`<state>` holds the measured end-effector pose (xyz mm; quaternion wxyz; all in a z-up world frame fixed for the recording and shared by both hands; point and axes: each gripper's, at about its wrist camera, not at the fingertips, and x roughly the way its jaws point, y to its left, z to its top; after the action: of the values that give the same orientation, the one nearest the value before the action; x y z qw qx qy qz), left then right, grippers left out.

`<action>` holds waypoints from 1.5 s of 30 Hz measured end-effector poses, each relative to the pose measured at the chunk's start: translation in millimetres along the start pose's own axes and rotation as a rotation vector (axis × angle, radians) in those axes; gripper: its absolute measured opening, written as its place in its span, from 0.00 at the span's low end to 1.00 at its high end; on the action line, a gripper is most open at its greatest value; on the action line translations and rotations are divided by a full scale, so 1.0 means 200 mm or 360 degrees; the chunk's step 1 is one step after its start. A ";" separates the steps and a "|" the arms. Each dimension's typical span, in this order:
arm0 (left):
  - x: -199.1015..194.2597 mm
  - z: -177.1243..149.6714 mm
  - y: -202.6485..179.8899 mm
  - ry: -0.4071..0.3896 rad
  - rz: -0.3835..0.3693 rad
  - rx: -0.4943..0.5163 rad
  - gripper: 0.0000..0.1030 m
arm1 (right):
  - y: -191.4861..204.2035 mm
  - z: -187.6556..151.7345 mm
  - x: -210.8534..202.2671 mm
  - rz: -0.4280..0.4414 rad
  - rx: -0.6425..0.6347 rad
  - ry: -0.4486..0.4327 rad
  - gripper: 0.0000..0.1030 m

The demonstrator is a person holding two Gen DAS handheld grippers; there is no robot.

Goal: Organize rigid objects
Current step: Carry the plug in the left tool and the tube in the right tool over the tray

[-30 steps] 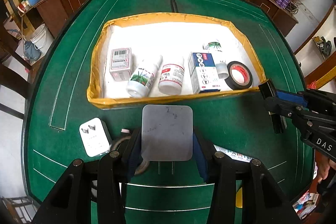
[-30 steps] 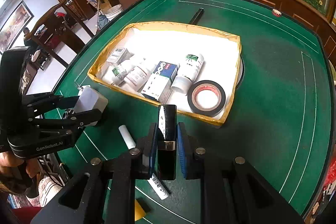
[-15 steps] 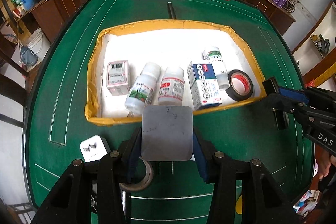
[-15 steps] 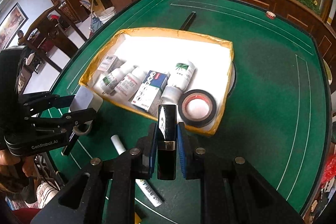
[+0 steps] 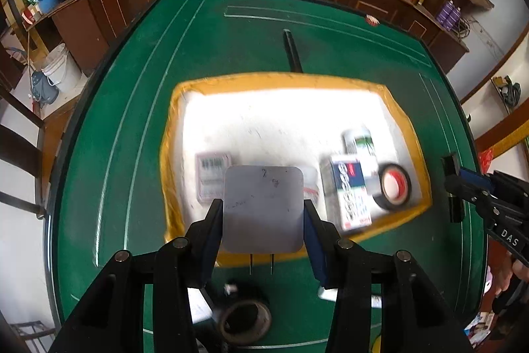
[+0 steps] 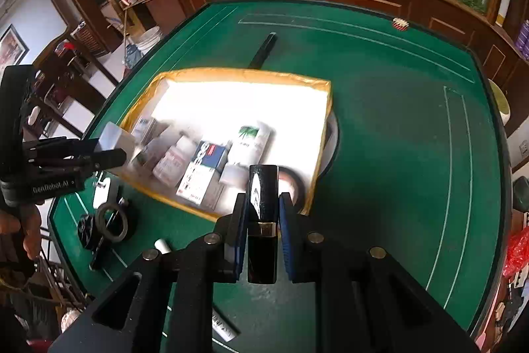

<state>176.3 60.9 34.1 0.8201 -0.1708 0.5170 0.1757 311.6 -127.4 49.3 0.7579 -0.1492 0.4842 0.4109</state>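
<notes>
your left gripper (image 5: 263,222) clamps the white plug adapter (image 5: 263,209) and your right gripper (image 6: 263,229) pinches the black lighter (image 6: 262,214), both above the tray (image 5: 291,78) rim for dropping in.

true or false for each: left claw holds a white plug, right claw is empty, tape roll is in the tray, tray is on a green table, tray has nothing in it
1. The left claw holds a white plug. True.
2. The right claw is empty. False: it is shut on a black bar.
3. A tape roll lies in the tray. True.
4. The tray sits on a green table. True.
5. The tray has nothing in it. False: a blue box and bottles lie inside.
</notes>
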 end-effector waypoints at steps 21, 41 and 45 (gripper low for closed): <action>0.33 0.34 0.18 0.0100 -0.0046 -0.0003 0.47 | 0.07 0.09 0.12 -0.0024 0.0035 0.0065 0.17; 0.48 0.21 0.23 0.0197 -0.0114 -0.0017 0.47 | 0.03 0.16 0.30 -0.0063 0.0053 0.0147 0.17; 0.45 0.20 0.22 0.0148 -0.0087 -0.0022 0.47 | 0.02 0.20 0.35 -0.0089 0.0024 0.0152 0.16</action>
<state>223.8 128.8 -34.6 0.7985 -0.1986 0.5484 0.1486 346.8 -67.1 9.1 0.7462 -0.1762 0.5185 0.3784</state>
